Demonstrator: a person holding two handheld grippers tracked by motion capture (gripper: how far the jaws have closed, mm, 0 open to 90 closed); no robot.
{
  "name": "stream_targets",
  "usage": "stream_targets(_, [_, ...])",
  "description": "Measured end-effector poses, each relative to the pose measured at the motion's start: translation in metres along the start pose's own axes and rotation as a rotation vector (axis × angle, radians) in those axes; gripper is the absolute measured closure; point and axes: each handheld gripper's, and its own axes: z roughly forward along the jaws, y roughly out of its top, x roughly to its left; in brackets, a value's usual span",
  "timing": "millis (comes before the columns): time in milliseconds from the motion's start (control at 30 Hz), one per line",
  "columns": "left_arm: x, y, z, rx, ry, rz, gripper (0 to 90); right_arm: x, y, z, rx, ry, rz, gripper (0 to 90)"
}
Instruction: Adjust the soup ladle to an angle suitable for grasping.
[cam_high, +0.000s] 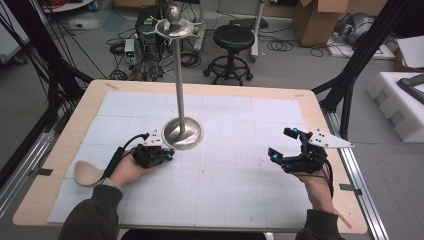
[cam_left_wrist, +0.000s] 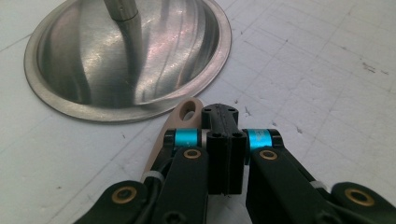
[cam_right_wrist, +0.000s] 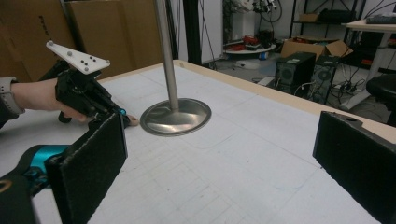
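A tall metal stand rises mid-table from a round domed base (cam_high: 183, 133) (cam_left_wrist: 93, 70) (cam_right_wrist: 175, 116), with a ring of hooks at its top (cam_high: 172, 27). My left gripper (cam_high: 169, 154) (cam_left_wrist: 226, 122) (cam_right_wrist: 122, 113) rests just left of the base, its black jaws pressed together. A beige spoon lies under that hand: its bowl (cam_high: 86, 173) sticks out behind the wrist, and its handle end with a hole (cam_left_wrist: 188, 110) (cam_right_wrist: 133, 120) runs along the left jaw, beside the pads rather than between them. My right gripper (cam_high: 283, 144) (cam_right_wrist: 219, 163) hovers at the right, jaws wide apart, with nothing between them.
The white gridded mat (cam_high: 225, 180) covers most of the wooden table (cam_high: 320, 112). Beyond the far edge stand a black stool (cam_high: 232, 37), computer cases (cam_high: 145, 30) and cardboard boxes (cam_high: 317, 20). White foam blocks (cam_high: 400, 100) sit to the right.
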Motion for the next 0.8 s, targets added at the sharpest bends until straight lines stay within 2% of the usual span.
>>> stream_targets(100, [-0.001, 0.000, 0.000, 0.001, 0.007, -0.004, 89.9, -0.001, 0.000, -0.001, -0.002, -0.003, 0.004, 2.0])
stream_targets(233, [-0.002, 0.002, -0.010, -0.009, -0.007, -0.010, 90.0, 0.000, 0.000, -0.001, -0.007, 0.001, -0.001, 2.0])
stream_targets(433, [-0.005, 0.000, -0.036, -0.027, -0.042, 0.035, 89.8, 0.000, 0.000, -0.003, -0.009, -0.002, 0.001, 2.0])
stream_targets(567, [0.000, -0.005, -0.054, -0.024, -0.055, 0.044, 89.3, -0.001, 0.000, -0.003, -0.012, -0.007, -0.001, 2.0])
stream_targets(667, [0.004, -0.006, -0.067, -0.022, -0.072, 0.060, 83.3, -0.001, 0.000, -0.003, -0.010, -0.006, -0.001, 2.0])
stream_targets(800, [0.009, -0.006, -0.083, -0.025, -0.104, 0.129, 72.6, 0.000, 0.000, -0.001, 0.000, -0.004, 0.002, 2.0])
